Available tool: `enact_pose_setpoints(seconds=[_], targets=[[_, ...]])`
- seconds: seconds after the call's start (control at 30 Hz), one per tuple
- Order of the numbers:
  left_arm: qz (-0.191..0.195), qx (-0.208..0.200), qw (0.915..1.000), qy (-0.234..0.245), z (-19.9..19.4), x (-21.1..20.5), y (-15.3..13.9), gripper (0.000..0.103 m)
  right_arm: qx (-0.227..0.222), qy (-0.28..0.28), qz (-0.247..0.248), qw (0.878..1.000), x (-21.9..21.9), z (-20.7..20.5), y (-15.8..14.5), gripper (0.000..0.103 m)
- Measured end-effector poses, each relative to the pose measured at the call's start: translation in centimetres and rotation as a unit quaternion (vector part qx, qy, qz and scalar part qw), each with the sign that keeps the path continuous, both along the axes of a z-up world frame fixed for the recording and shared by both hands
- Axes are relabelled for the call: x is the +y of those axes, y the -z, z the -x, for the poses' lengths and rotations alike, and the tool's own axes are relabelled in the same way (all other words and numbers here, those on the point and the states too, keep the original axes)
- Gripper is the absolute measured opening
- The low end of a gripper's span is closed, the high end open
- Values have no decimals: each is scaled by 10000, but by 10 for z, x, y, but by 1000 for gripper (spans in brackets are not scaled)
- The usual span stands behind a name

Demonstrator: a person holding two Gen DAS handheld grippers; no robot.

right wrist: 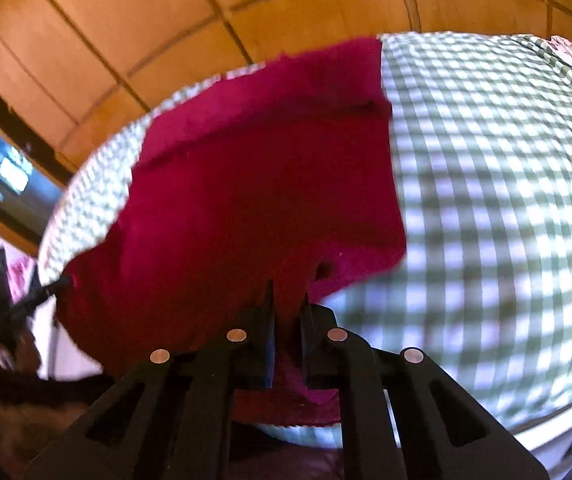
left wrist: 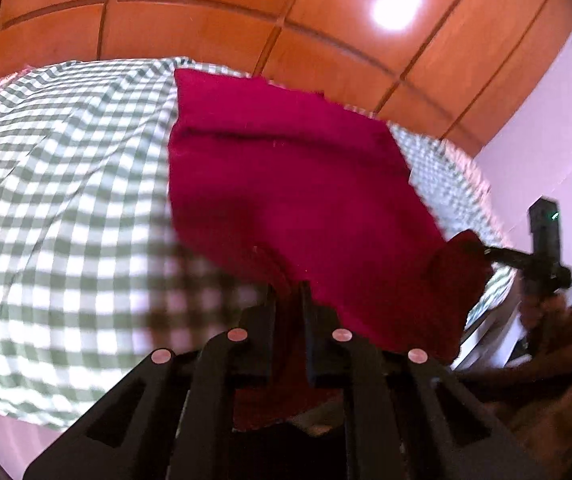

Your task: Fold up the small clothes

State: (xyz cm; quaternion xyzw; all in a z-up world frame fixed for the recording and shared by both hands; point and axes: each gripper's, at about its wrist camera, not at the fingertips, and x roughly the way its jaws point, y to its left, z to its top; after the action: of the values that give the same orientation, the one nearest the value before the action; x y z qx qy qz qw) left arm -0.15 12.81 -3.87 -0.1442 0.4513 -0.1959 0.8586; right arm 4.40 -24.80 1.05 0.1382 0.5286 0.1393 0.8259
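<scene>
Wooden wall panels (left wrist: 213, 28) fill the background behind a surface covered with a green-and-white checked sheet (left wrist: 65, 184); whether it is a bed or a worktop cannot be told. One dark red cloth (left wrist: 286, 184) lies spread over the sheet, its far part flat with a fold line across it and its near edge lifted off the sheet.

Two claws are at work on that near edge. The left claw (left wrist: 288, 300) is closed down to a narrow gap with a bunch of the red cloth pinched between its two fingers, the fabric running back toward the camera. The right claw (right wrist: 288, 300) is likewise nearly closed, gripping the cloth's other near corner.

From the left wrist camera, the right claw appears at the cloth's right-hand corner, partly blurred. A bright light reflection (left wrist: 396, 6) shines on the panels.
</scene>
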Motion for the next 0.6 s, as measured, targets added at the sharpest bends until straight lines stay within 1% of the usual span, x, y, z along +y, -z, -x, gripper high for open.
enact_pose_setpoints(seconds=[0.07, 0.17, 0.2, 0.3, 0.33, 0.37, 0.4, 0.43, 0.47, 0.5, 0.53, 0.6], targets=[[227, -43, 9996, -136, -15, 4, -4, 9, -72, 262, -197, 9994, -8, -19, 0, 8], [315, -70, 9989, -344, -49, 7, -7, 9, -78, 581, -321, 9978, -19, -46, 8, 8], [353, -13, 9985, -420, -69, 8, -6, 9, -110, 662, -321, 9972, -21, -56, 10, 8], [394, 88, 9964, -741, -110, 13, -6, 9, -87, 936, -406, 9947, -27, -87, 19, 8], [354, 74, 9961, -803, -124, 12, -7, 16, -94, 983, -420, 9942, -32, -94, 20, 8], [151, 110, 9939, -1088, -136, 14, -7, 25, -118, 1038, -446, 9935, -33, -105, 22, 9], [6, 176, 9912, -1311, -145, 17, -7, 32, -161, 1067, -530, 9927, -34, -113, 22, 19], [48, 135, 9900, -1404, -152, 21, -8, 40, -221, 1083, -720, 9913, -36, -121, 21, 54], [82, 68, 9892, -1459, -154, 24, -10, 49, -246, 1125, -913, 9891, -40, -125, 19, 77], [21, 5, 9872, -1598, -154, 27, -12, 55, -298, 1229, -1031, 9866, -44, -129, 16, 95], [-15, -28, 9862, -1657, -154, 30, -11, 60, -475, 1370, -1125, 9830, -50, -126, 10, 95], [-64, 43, 9870, -1603, -152, 34, -4, 60, -542, 1346, -1061, 9837, -54, -123, 6, 95]])
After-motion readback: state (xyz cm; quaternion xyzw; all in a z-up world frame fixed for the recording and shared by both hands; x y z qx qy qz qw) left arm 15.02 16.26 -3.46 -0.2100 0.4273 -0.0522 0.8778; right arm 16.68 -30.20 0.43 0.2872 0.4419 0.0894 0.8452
